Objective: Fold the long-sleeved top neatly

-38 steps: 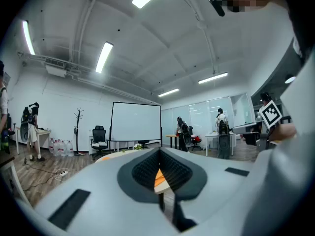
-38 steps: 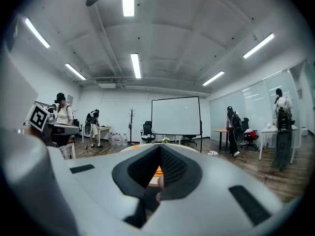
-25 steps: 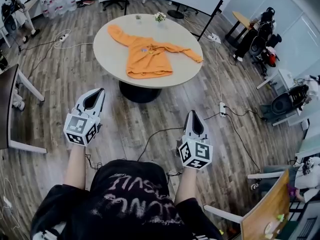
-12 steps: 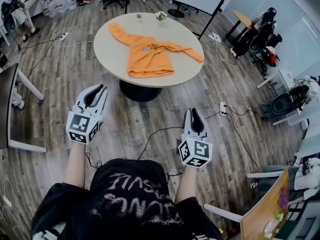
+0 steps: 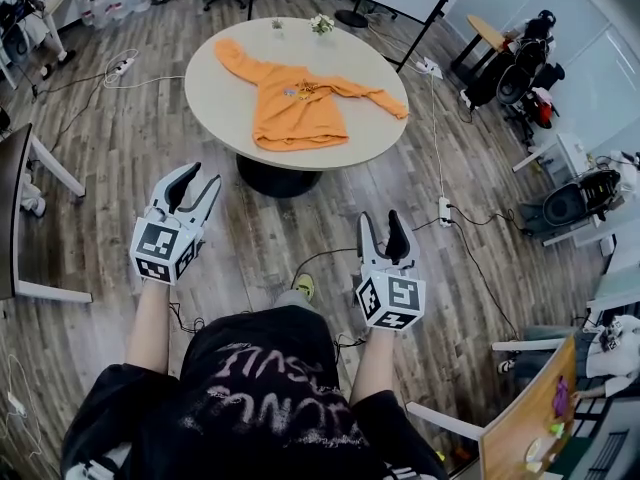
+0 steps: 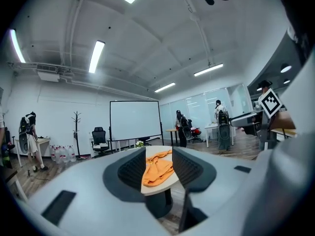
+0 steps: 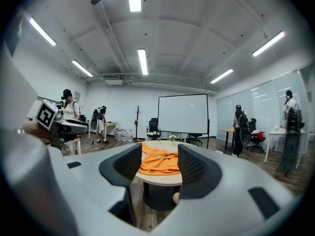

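the orange long-sleeved top [image 5: 295,113] lies spread flat on the round pale surface [image 5: 215,93]. its hem is toward the person, one sleeve runs out to the far left edge and the other reaches the right edge. a small pot of flowers [image 5: 321,28] stands near the far rim, apart from the top. the surface stands on a dark pedestal on the wooden floor [image 5: 120,158], well ahead of the person.

the left hand-held gripper [image 5: 199,177] is held out level over the floor, well short of the surface. its jaws have just been opening and now stand spread with nothing between them. in the left gripper view only the distant top and surface show through the gap. the right hand-held gripper [image 5: 382,220] is likewise level and short of the surface, its jaws also just opened apart and empty. the right gripper view frames the far-off top in the gap. the two are apart from each other, either side of the person's dark shirt [image 5: 260,388]. a yellowish tip between the arms may be a shoe [image 5: 303,287], though it is too small to be sure. cables [image 5: 320,263] trail across the floor.
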